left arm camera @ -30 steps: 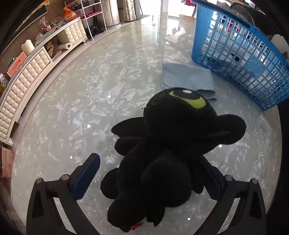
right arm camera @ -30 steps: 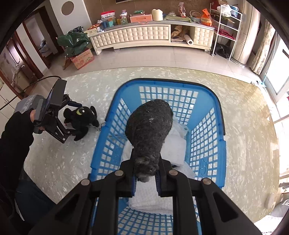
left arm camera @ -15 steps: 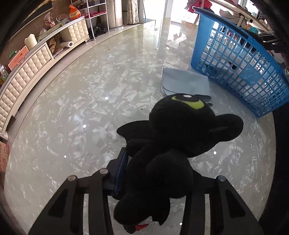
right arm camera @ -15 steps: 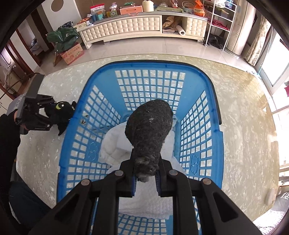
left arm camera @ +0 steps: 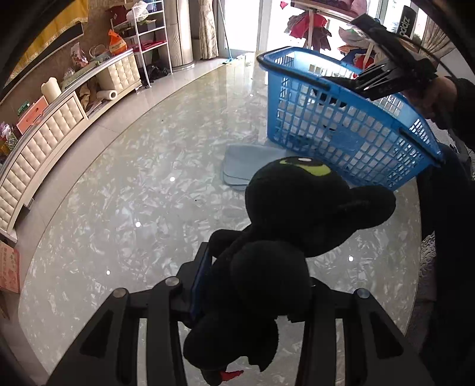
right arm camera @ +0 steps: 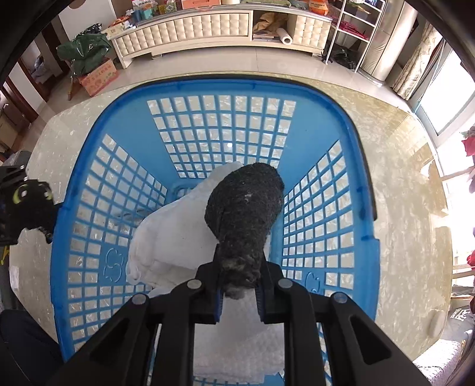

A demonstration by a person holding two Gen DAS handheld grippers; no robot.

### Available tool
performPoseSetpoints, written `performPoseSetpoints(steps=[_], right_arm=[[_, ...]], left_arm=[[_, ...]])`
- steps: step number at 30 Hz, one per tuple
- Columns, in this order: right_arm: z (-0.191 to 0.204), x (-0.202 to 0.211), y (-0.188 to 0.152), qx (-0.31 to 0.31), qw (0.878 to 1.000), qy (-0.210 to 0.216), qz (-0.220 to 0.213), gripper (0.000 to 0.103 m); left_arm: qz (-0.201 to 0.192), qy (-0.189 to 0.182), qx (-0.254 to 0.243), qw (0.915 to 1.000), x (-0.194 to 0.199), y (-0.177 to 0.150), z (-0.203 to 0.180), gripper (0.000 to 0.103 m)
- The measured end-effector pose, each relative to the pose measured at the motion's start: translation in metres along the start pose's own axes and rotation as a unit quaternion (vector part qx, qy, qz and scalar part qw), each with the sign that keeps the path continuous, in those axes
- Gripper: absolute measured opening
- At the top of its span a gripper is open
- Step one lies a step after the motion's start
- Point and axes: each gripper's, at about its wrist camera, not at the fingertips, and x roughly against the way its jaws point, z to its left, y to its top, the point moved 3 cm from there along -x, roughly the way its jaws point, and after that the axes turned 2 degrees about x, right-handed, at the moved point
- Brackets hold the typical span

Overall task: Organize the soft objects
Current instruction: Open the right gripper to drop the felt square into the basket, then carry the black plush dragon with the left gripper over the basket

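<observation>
Closest in, the left gripper [left arm camera: 252, 300] is clamped on the body of a black plush toy [left arm camera: 297, 225], its green-eyed head hanging clear above the pale marble table [left arm camera: 118, 207]. The right gripper [right arm camera: 239, 285] is pinched on the narrow end of a dark grey fuzzy bundle [right arm camera: 243, 207], which hangs inside the mouth of the blue basket [right arm camera: 89, 178], above the white towel [right arm camera: 178, 231] already lying in the bottom. To my eye both hands are mid-delivery: the grey piece looks ready to be let go onto the towel, and the plush has yet to cross to the basket. The left hand's next move calls for lifting the toy over the near rim and its black handle [left arm camera: 294, 74] before letting go, and for waiting until the right gripper is out of the opening. A folded light blue cloth [left arm camera: 243, 163] lies on the table just beside the basket's wall, not yet collected. Beyond, the tabletop is open on the left, with a cream sideboard [right arm camera: 193, 26] well apart.
</observation>
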Motion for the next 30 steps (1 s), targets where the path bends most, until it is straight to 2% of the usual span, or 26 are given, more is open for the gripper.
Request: performPoseSetpoints(steps=[4,6,8,10,13,15,16,19,20,21,23,29,30], right_arm=[[0.0,-0.005,0.001,0.008,1.0,-0.019,0.008,0.017],[-0.001,-0.005,0.002,0.003,1.0,-0.015,0.01,0.023],[0.0,-0.004,0.004,0.0,1.0,-0.007,0.009,0.042],[0.002,-0.003,0.004,0.003,1.0,-0.003,0.01,0.053],[0.008,-0.001,0.005,0.012,1.0,-0.009,0.009,0.061],[0.009,0.003,0.004,0.011,1.0,0.001,0.002,0.073],[0.01,0.006,0.004,0.011,1.0,0.01,-0.001,0.083],[0.013,0.013,0.001,0.019,1.0,0.006,-0.004,0.086],[0.015,0.015,0.0,0.021,1.0,0.009,-0.003,0.098],[0.015,0.018,-0.001,0.024,1.0,0.005,-0.004,0.103],[0.016,0.026,-0.004,0.032,0.999,-0.005,-0.008,0.103],[0.013,0.054,-0.016,0.022,0.999,0.013,-0.026,0.103],[0.012,0.057,-0.019,0.023,0.999,0.015,-0.028,0.103]], left_arm=[[-0.019,0.003,-0.007,0.9998,0.026,-0.002,-0.014,0.038],[-0.029,0.006,-0.009,0.9995,0.037,-0.003,-0.021,0.038],[-0.045,0.009,-0.007,0.9989,0.05,-0.001,-0.027,0.038],[-0.059,0.008,0.006,0.9982,0.061,0.0,-0.03,0.038],[-0.07,0.012,0.02,0.9973,0.076,0.002,-0.036,0.038],[-0.073,0.02,0.021,0.9969,0.084,0.002,-0.04,0.038],[-0.074,0.025,0.023,0.9967,0.087,0.003,-0.043,0.038],[-0.084,0.064,0.046,0.9933,0.094,0.005,-0.044,0.038],[-0.083,0.077,0.056,0.992,0.096,0.005,-0.043,0.038],[-0.084,0.083,0.064,0.9909,0.097,0.006,-0.045,0.038],[-0.084,0.083,0.075,0.9902,0.101,0.006,-0.049,0.038],[-0.08,0.075,0.082,0.9905,0.102,0.011,-0.062,0.038],[-0.085,0.061,0.07,0.9921,0.102,0.012,-0.065,0.038]])
